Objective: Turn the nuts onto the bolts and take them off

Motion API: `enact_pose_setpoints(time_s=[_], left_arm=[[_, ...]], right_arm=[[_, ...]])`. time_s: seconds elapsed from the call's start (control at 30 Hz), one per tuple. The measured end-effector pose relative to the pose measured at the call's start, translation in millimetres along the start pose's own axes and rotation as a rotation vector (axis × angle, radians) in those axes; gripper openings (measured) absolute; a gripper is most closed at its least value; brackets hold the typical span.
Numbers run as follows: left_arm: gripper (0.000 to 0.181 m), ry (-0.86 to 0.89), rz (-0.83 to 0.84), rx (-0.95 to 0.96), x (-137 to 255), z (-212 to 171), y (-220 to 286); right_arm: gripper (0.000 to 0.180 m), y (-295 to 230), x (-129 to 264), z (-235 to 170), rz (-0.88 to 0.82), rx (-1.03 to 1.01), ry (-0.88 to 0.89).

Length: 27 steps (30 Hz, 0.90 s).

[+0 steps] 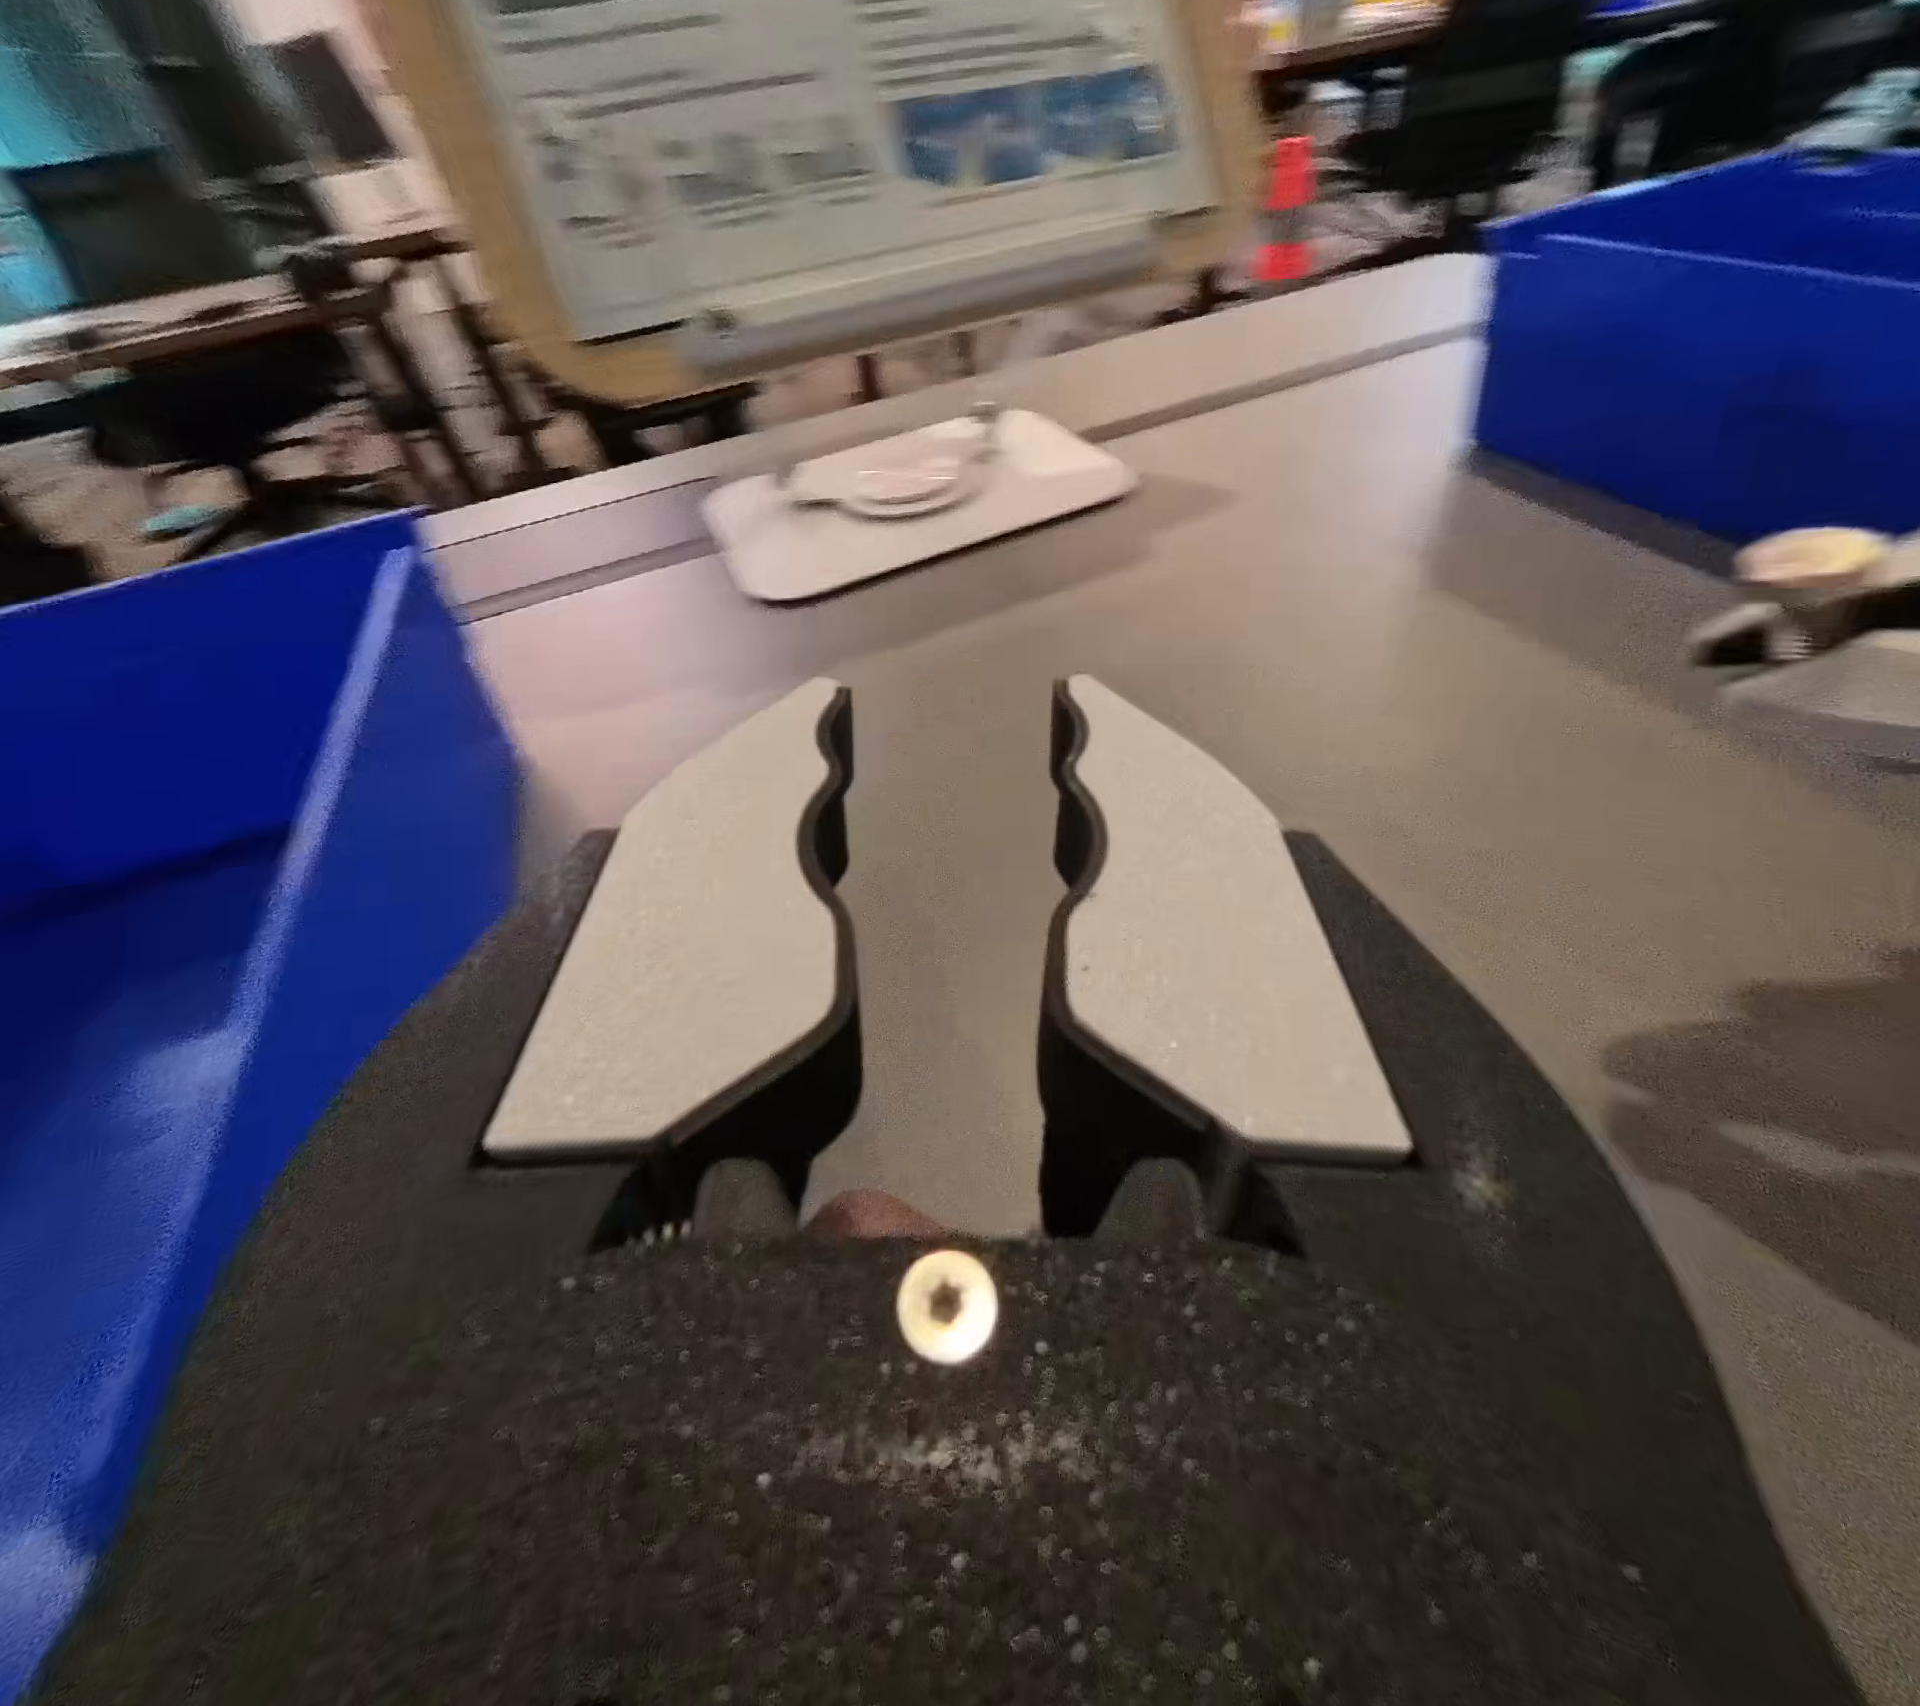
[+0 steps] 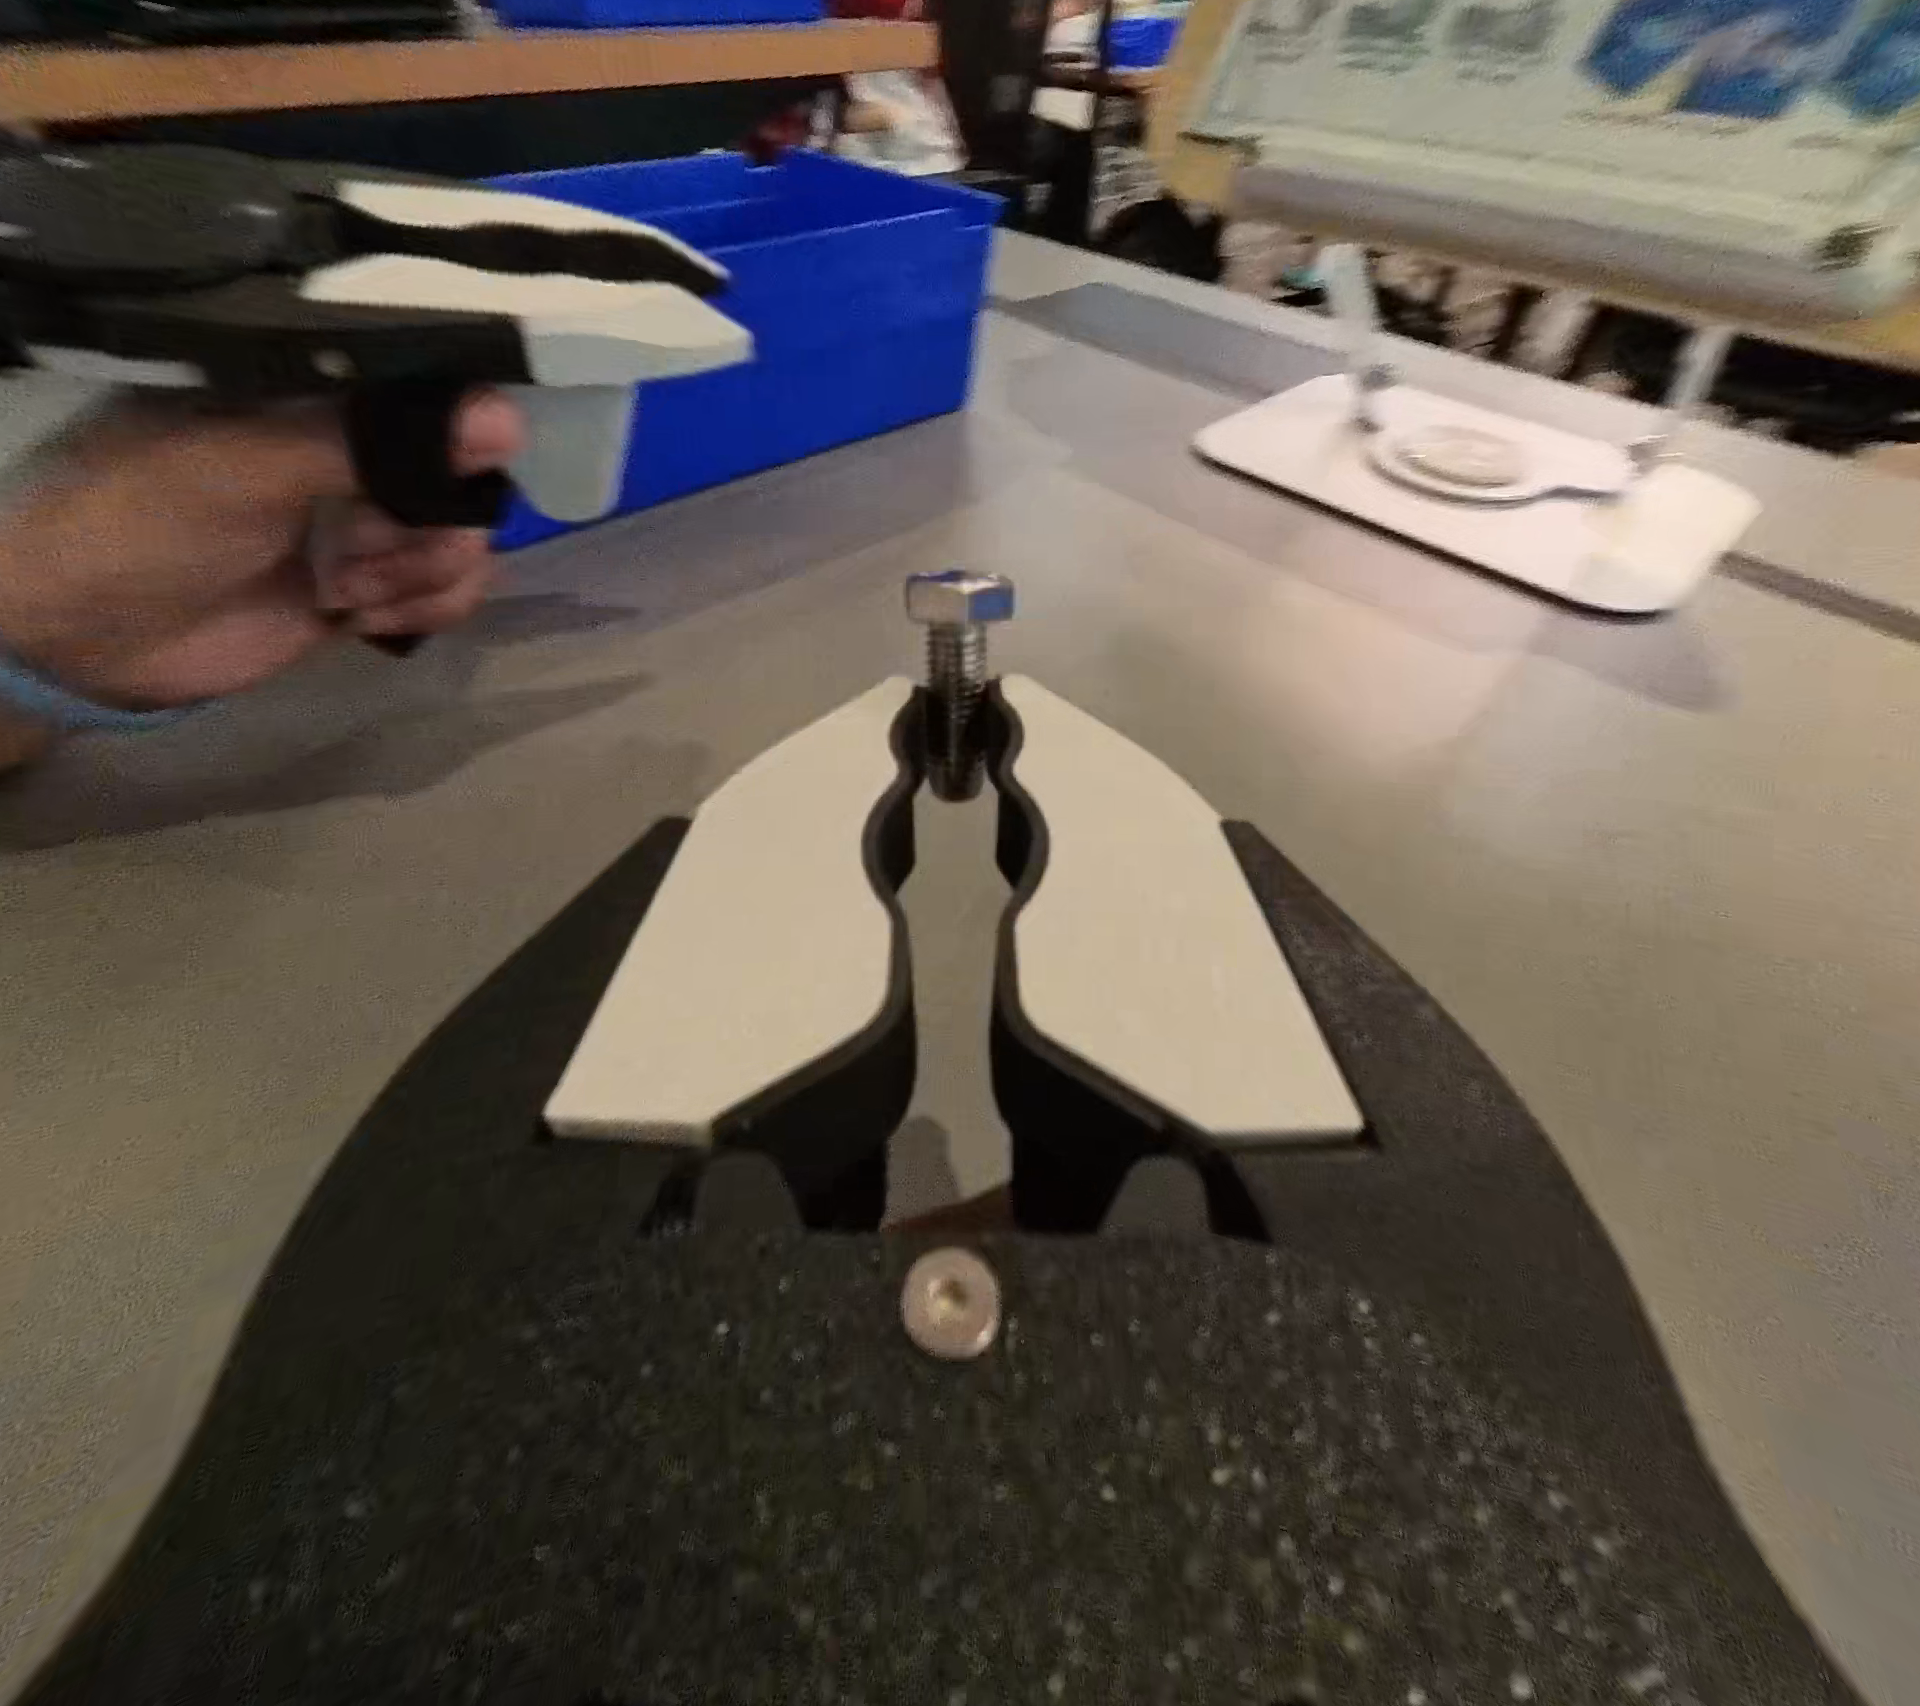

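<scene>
Bolt (image 2: 958, 688) pinched upright by threads in right gripper (image 2: 956, 726). Left gripper (image 1: 951, 726) spread, empty. No nut visible; thin grip, likely slipping under torque.

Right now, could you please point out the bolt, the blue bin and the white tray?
bolt (image 2: 958, 597): right wrist view, hex head.
blue bin (image 2: 831, 326): right wrist view, front wall.
white tray (image 2: 1621, 555): right wrist view, near rim.

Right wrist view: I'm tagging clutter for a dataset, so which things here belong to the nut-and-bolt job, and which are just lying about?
Part of the job:
- bolt, held upright, head up
- right gripper, shut on its threads
- left gripper, open, holding nothing

Just lying about:
- blue bin
- white tray on the table
- poster board behind the table
</scene>
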State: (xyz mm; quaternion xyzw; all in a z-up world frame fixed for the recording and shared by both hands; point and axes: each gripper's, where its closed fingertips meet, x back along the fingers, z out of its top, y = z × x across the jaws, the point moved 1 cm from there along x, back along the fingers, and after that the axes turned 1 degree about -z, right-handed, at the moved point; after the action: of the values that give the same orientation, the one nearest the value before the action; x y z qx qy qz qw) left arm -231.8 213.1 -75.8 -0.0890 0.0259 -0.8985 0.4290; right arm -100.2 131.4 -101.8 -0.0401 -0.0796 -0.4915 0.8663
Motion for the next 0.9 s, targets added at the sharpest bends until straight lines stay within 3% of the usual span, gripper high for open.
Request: enact_pose_setpoints(time_s=[0.07, 0.2, 0.63, 0.7, 0.8, 0.9], left_arm=[[0.035, 0.016, 0.050, 0.029, 1.8, 1.6, -12.5], [0.033, -0.031, 0.062, 0.067, -2.3, -6.4, -20.4], [0.033, -0.030, 0.045, 0.021, -1.8, -5.2, -13.0], [0.032, -0.028, 0.040, 0.014, -1.4, -4.9, -12.0], [0.032, -0.030, 0.021, 0.022, -1.2, -4.8, -9.2], [0.032, -0.040, -0.008, 0.024, -2.1, -6.1, -4.5]], right_arm=[[0.010, 13.5, 3.9, 4.0, -0.117, 0.027, 0.027], [0.010, 21.0, 9.5, 8.7, -0.192, 0.009, 0.063], [0.010, 39.9, 22.2, 10.4, -0.259, -0.041, 0.085], [0.009, 53.5, 33.3, 32.3, -0.291, -0.051, 0.113], [0.010, 107.7, 70.4, 96.2, -0.465, 0.042, 0.153], [0.010, 180.6, 89.7, 140.0, -0.488, -0.023, 0.012]])
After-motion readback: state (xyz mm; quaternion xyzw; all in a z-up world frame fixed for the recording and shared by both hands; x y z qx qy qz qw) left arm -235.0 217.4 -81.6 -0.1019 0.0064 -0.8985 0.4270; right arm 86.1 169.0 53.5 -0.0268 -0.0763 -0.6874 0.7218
